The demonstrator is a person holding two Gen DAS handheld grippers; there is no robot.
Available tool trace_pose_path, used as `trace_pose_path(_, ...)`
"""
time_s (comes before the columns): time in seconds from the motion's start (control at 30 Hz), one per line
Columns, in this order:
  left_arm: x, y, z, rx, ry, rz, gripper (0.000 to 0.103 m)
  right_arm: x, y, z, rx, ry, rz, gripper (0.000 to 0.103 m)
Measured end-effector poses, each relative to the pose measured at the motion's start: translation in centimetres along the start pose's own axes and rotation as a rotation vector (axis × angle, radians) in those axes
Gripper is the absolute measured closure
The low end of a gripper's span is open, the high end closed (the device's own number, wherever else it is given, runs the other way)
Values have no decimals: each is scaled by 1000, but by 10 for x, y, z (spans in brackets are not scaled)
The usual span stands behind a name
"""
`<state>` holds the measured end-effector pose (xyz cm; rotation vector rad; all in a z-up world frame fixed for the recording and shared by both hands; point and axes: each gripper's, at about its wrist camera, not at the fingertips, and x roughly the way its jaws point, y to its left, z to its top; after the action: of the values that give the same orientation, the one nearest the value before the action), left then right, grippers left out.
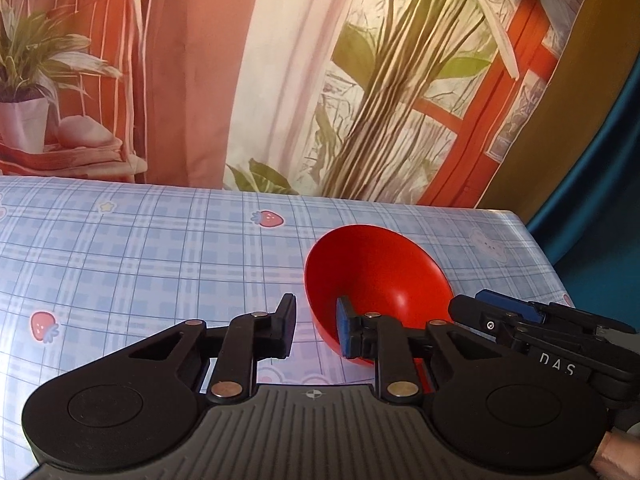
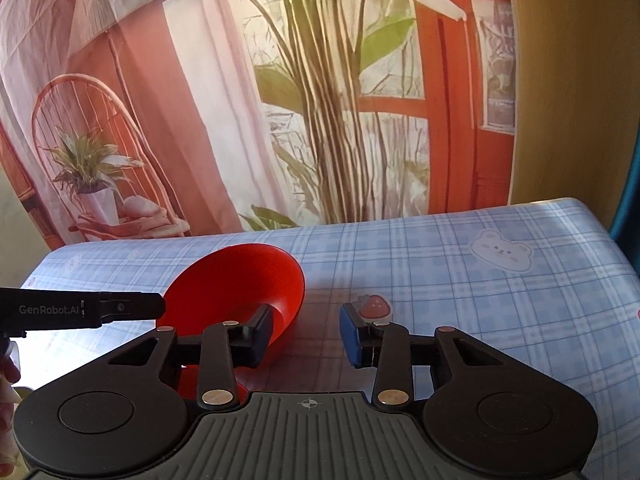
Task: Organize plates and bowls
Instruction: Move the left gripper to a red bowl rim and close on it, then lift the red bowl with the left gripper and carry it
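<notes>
A red bowl [image 1: 380, 276] sits tilted on the blue checked tablecloth [image 1: 140, 256]. My left gripper [image 1: 316, 328] is open, its right finger [image 1: 344, 328] inside the bowl's near rim and its left finger outside. In the right wrist view the same red bowl [image 2: 240, 280] lies to the left. My right gripper [image 2: 306, 332] is open, its left finger [image 2: 260, 336] at the bowl's rim and its right finger over bare cloth. The right gripper also shows at the right of the left wrist view [image 1: 520, 316]. The left gripper's body [image 2: 80, 310] reaches in from the left.
A printed backdrop [image 1: 320, 80] of curtains and plants hangs behind the table's far edge. The table's right edge [image 1: 548, 256] drops off beside a blue cloth. Strawberry and bear stickers [image 2: 500, 256] mark the tablecloth.
</notes>
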<state>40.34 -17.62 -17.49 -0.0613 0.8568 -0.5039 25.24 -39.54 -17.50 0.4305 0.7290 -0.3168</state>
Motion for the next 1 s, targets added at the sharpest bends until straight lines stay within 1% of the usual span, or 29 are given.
trace_pose_path(0.03,2,0,0,-3,1,2,80,1,0,0,4,2,1,74)
trace_pose_path(0.13,9,1,-1,-10,17,20,80,4,1,-1,7,2,8,76)
trace_pose_path(0.3,15,0,0,-13,27,4,80,10,-1,-2,31,12,24,80)
trace_pose_path(0.37,17,-1,-1,-4,31,-15,80,12,-1,-3,39,16,34,84)
trace_pose_path(0.43,16,-4,-4,11,31,-32,83,12,0,-3,43,19,49,92)
trace_pose_path(0.53,12,-8,-5,34,22,-20,83,11,4,-3,36,20,49,92)
trace_pose_path(0.67,1,-10,-1,46,-1,-34,83,4,4,-1,35,3,49,92)
trace_pose_path(0.83,-18,-22,4,76,-20,-26,83,-11,7,6,30,-30,45,92)
trace_pose_path(1.0,-40,-30,2,96,-37,-32,83,-31,9,12,22,-59,47,92)
